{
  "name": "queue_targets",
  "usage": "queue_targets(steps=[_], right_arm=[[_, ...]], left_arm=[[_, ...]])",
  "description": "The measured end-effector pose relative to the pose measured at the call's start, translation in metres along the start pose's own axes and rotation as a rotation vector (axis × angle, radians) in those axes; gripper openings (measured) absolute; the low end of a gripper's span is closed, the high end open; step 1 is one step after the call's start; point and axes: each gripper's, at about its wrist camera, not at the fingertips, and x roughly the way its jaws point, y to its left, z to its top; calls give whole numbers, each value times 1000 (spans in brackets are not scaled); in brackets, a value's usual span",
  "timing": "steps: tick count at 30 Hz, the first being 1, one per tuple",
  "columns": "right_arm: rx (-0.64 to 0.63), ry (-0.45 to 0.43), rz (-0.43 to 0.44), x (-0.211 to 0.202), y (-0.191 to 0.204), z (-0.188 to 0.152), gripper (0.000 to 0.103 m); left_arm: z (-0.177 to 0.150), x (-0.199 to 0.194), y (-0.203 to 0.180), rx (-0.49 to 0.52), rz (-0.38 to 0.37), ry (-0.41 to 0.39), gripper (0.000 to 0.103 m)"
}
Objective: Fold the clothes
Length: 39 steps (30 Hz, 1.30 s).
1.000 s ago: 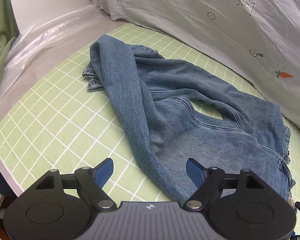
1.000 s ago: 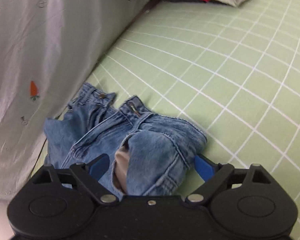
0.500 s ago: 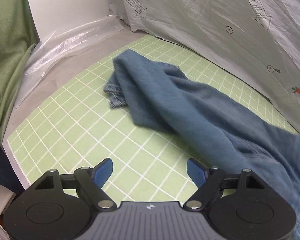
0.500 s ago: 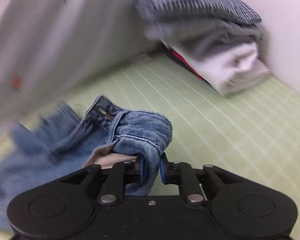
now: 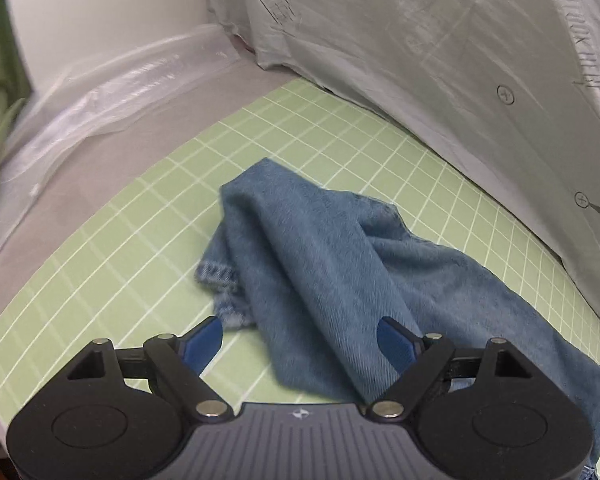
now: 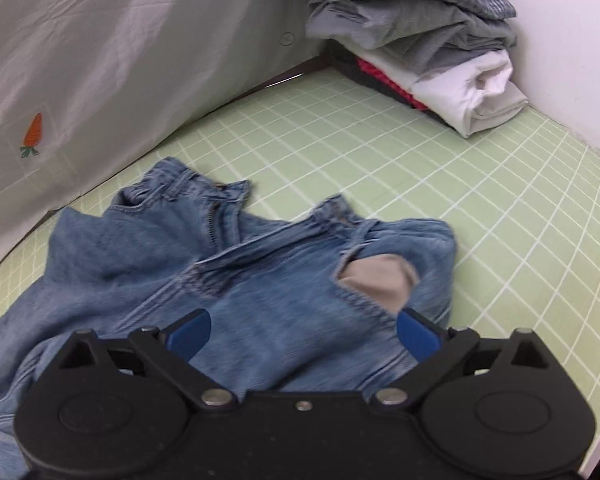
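Observation:
A pair of blue jeans lies crumpled on the green grid mat. The left wrist view shows the leg end (image 5: 320,264), with a frayed hem at its left. My left gripper (image 5: 300,340) is open, just above the near edge of the leg. The right wrist view shows the waistband end (image 6: 236,264), fly open, with a beige pocket lining (image 6: 380,280) turned out. My right gripper (image 6: 304,332) is open and empty, right over the waist part.
A stack of folded clothes (image 6: 420,40) sits at the mat's far right corner against a white wall. A grey sheet with carrot prints (image 6: 100,60) hangs along the back. Clear plastic film (image 5: 112,92) lies beyond the mat's left edge (image 5: 80,232).
My right gripper was shut on the waistband half a second ago, has let go and now is open above it. The jeans were dragged along the mat. My left gripper moved closer to the leg end.

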Motion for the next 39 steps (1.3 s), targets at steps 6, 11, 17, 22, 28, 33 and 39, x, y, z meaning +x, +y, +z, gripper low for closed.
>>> queue_targets(steps=[6, 11, 17, 22, 28, 33, 39], right_arm=[[-71, 13, -29, 4, 37, 5, 101], [-106, 41, 3, 10, 55, 0, 101], [-146, 31, 51, -5, 53, -12, 100], [-162, 17, 82, -20, 42, -29, 100], [-176, 72, 101, -23, 29, -50, 100], [-215, 78, 127, -26, 36, -55, 100], [-307, 81, 161, -28, 60, -63, 100]], left_arm=[[36, 59, 2, -20, -7, 89, 82], [39, 80, 15, -142, -79, 169, 5], [42, 21, 11, -88, -216, 31, 3], [16, -68, 13, 0, -369, -171, 3], [-59, -68, 65, -84, -179, -44, 6], [-95, -49, 103, -151, -57, 56, 25], [-71, -64, 102, -145, -42, -66, 67]])
